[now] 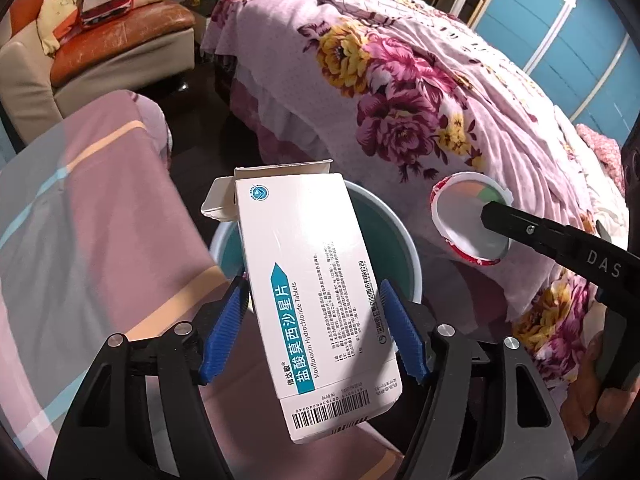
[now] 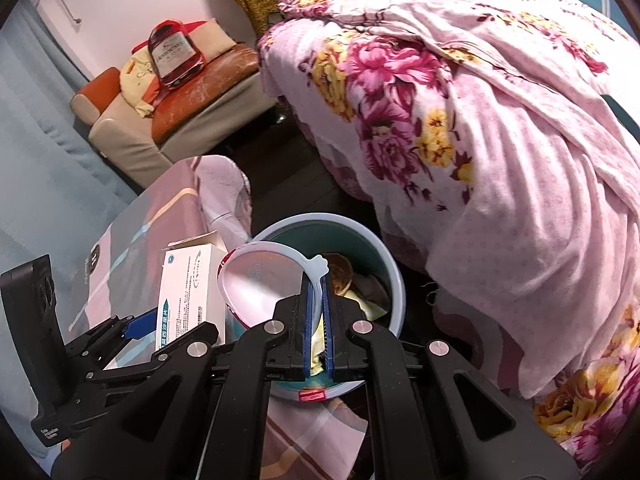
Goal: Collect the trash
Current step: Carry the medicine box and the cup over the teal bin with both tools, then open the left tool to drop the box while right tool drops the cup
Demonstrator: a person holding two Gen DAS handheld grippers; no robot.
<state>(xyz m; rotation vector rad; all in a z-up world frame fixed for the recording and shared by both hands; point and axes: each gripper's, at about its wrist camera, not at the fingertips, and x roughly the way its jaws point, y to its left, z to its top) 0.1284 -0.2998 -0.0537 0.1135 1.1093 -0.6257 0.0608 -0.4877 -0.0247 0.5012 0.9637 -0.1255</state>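
My left gripper holds a white tablet carton across its width, blue pads on its two long edges, low in the middle of the left wrist view; the carton hangs above the pale blue bin, its end flap open at the top. I judge it light and thin-walled, probably empty, easily crushed; the edges are the stiff place to grip, as I do. My right gripper is pinched tight on the rim of a round plastic lid, red-edged and translucent, held over the same bin at the centre of the right wrist view; it looks light, springy and slick, so the rim is the only sound hold. Inside the bin I see brown and yellow scraps, though I cannot make out what they are. The bin stands on a dark floor between a floral bedspread at right and a striped pink cloth at left; a sofa sits at upper left.
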